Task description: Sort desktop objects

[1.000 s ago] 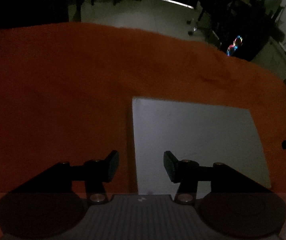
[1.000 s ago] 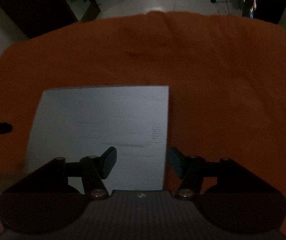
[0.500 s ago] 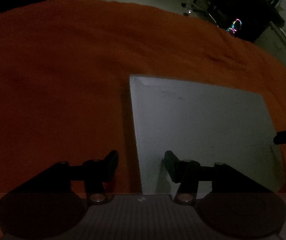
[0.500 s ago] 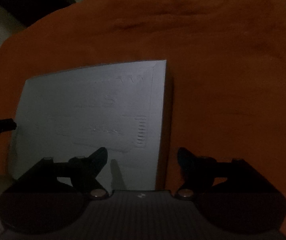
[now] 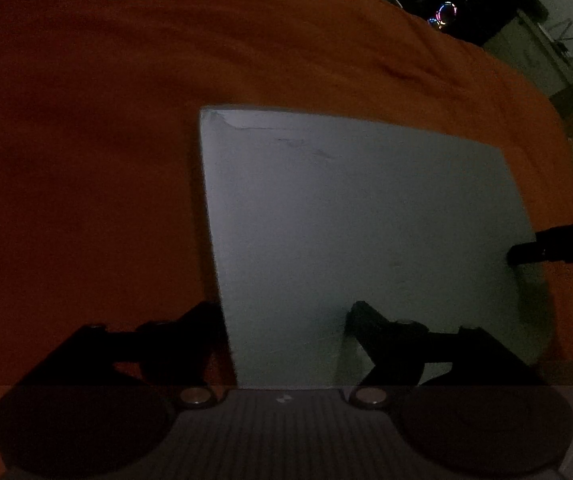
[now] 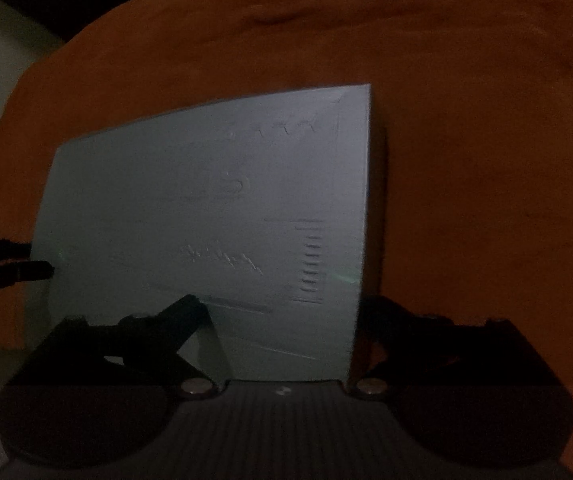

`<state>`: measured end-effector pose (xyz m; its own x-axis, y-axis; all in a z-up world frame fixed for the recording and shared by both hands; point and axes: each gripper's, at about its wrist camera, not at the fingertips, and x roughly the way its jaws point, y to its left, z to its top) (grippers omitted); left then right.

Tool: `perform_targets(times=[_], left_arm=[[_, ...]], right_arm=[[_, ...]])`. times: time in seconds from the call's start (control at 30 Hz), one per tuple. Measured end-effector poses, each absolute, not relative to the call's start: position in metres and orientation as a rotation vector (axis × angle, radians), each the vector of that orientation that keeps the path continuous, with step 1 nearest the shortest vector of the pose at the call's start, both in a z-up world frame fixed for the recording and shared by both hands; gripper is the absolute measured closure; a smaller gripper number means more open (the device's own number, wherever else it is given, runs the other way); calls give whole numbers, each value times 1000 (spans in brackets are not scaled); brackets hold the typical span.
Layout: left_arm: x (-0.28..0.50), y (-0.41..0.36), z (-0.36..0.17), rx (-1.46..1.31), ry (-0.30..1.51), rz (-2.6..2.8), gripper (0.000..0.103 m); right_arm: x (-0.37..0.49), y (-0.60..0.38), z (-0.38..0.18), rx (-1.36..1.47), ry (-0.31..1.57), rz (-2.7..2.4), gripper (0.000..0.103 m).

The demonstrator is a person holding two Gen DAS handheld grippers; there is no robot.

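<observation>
A flat, pale grey rectangular board (image 5: 358, 232) lies on the orange cloth-covered worktop (image 5: 86, 160). The left gripper (image 5: 284, 316) straddles the board's left edge with its jaws spread; they have just been opening, and neither pad presses on the board. The right gripper (image 6: 282, 312) straddles the board's right edge, its jaws likewise just opened wide and gripping nothing. Lighting is dim.

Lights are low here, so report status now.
Left gripper and right gripper: jaws just opened wider, each straddling a side edge of the grey board. Board flat on orange cloth. Nothing blocking.
</observation>
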<state>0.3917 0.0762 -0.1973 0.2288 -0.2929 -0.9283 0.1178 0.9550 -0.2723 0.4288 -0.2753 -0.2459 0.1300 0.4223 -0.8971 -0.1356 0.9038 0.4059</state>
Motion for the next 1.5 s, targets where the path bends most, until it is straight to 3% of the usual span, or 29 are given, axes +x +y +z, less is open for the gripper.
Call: perform_targets(times=[0.33, 1.07, 1.5], left_arm=[[390, 76, -163, -158, 1237, -225, 22], [361, 90, -89, -176, 1138, -176, 21], [322, 94, -18, -162, 1016, -169, 21]], right_arm=[[416, -267, -210, 271, 1358, 407, 8], [379, -262, -141, 317, 1268, 365, 8], [334, -249, -73, 302, 1155, 358, 8]])
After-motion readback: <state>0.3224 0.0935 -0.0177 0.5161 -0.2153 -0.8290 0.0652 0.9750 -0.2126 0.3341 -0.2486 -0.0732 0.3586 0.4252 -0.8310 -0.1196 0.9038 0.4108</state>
